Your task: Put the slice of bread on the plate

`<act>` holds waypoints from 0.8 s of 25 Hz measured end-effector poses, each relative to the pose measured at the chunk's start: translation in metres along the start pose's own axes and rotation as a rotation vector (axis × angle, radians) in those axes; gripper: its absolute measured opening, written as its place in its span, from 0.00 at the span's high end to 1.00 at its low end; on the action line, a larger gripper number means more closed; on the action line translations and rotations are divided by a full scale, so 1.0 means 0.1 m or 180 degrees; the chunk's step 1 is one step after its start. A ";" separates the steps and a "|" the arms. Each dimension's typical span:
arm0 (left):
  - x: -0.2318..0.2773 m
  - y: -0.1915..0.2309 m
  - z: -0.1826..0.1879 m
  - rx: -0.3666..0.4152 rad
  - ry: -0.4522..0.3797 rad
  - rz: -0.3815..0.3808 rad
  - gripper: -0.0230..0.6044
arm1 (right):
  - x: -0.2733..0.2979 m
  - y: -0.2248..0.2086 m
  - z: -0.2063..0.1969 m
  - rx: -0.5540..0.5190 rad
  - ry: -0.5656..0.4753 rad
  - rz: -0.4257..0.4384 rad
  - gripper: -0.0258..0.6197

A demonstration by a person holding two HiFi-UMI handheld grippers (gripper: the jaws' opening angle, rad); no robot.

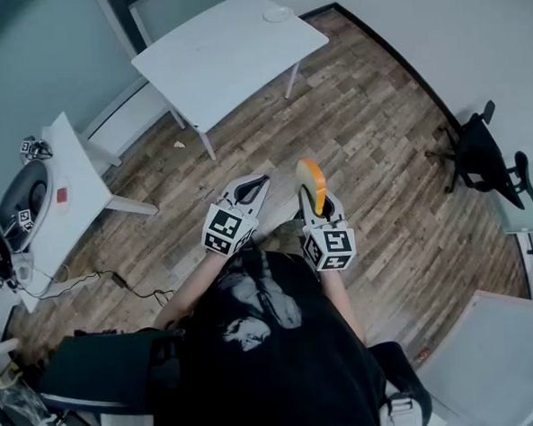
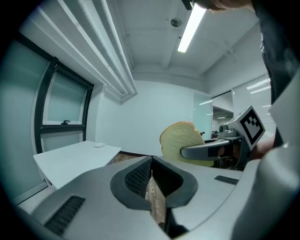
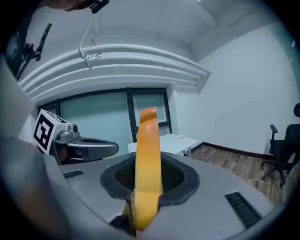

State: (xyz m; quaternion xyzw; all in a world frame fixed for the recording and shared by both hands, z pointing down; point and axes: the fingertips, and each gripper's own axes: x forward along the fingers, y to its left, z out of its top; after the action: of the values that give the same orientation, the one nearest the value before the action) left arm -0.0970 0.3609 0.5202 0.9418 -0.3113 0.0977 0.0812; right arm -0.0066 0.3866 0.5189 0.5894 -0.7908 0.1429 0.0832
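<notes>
The slice of bread (image 1: 311,181) stands on edge in my right gripper (image 1: 313,201), whose jaws are shut on its lower part. In the right gripper view the bread (image 3: 148,159) shows edge-on with its orange crust between the pads. In the left gripper view the same slice (image 2: 179,139) shows its pale face. My left gripper (image 1: 257,185) is level with it, just to the left, shut with nothing in it (image 2: 151,171). A small white plate (image 1: 279,14) sits on the far corner of the white table (image 1: 225,52), well ahead of both grippers; the plate (image 3: 178,137) is far off.
I stand on a wooden floor. A second white desk (image 1: 80,187) at the left carries a round device (image 1: 27,200), with cables (image 1: 109,280) on the floor beside it. A black office chair (image 1: 479,154) is at the right; a grey table (image 1: 496,356) is at the lower right.
</notes>
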 end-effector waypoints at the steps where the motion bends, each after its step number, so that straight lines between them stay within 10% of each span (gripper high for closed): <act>1: 0.00 0.00 0.00 0.0004 0.0002 -0.0002 0.96 | 0.01 0.00 0.00 -0.0004 -0.0001 0.0001 0.82; 20: 0.29 0.00 -0.05 -0.0215 0.0053 -0.0169 0.96 | 0.16 -0.13 -0.11 0.0169 0.0174 0.0110 0.82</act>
State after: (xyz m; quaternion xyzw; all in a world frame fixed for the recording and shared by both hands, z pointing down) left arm -0.0750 0.3454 0.5323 0.9456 -0.2886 0.0928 0.1181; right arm 0.0007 0.3727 0.5359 0.5735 -0.7942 0.1813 0.0866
